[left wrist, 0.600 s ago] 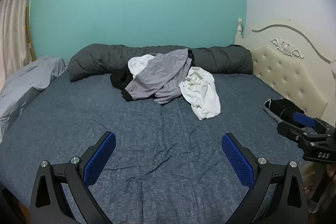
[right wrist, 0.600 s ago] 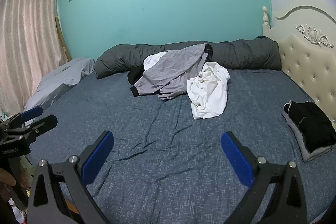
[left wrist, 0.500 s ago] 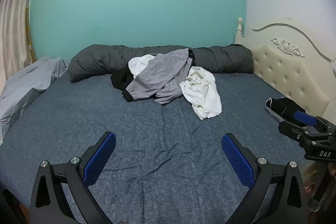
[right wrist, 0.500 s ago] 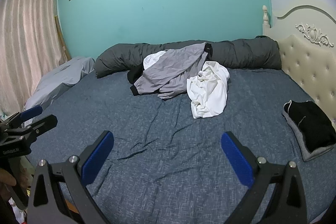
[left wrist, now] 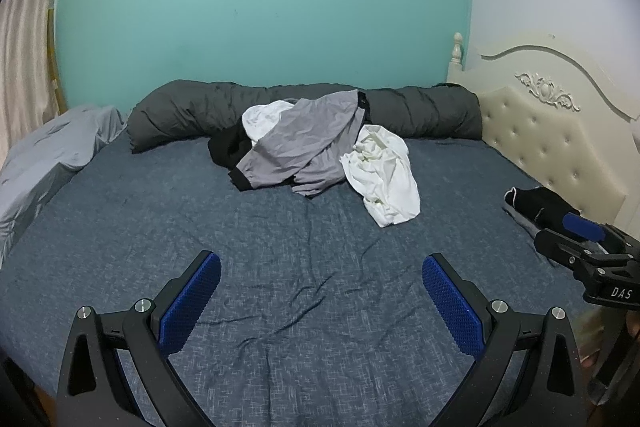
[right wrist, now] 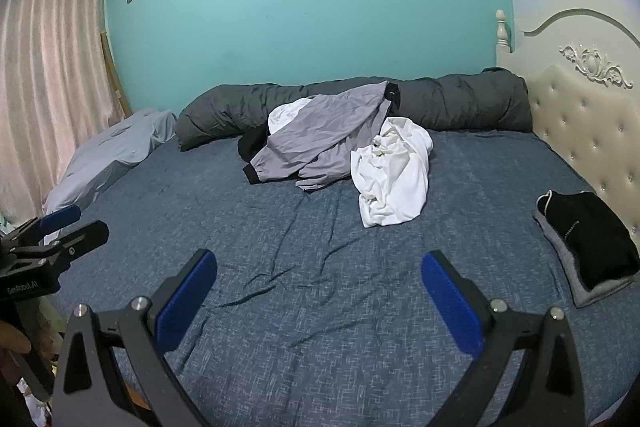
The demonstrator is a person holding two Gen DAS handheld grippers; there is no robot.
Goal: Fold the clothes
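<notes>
Both tools (left wrist: 321, 301) (right wrist: 319, 301) spread apart, empty, black garment (right wrist: 253, 143) mostly buried under grey jacket (right wrist: 320, 131), white shirt (right wrist: 394, 175) crumpled

Left gripper (left wrist: 321, 301) and right gripper (right wrist: 319, 299), fingers spread wide, empty.

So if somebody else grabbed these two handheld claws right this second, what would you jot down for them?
Left gripper: open, empty, above the blue bedsheet.
Right gripper: open, empty, likewise above the sheet.
Unfolded pile at the far side against the dark rolled duvet: grey garment, white shirt, a second white piece and something black underneath.
Done: a folded stack, black on grey, by the headboard.
Left: fold the whole pile; the white shirt lies nearest, probably the easiest start.
</notes>
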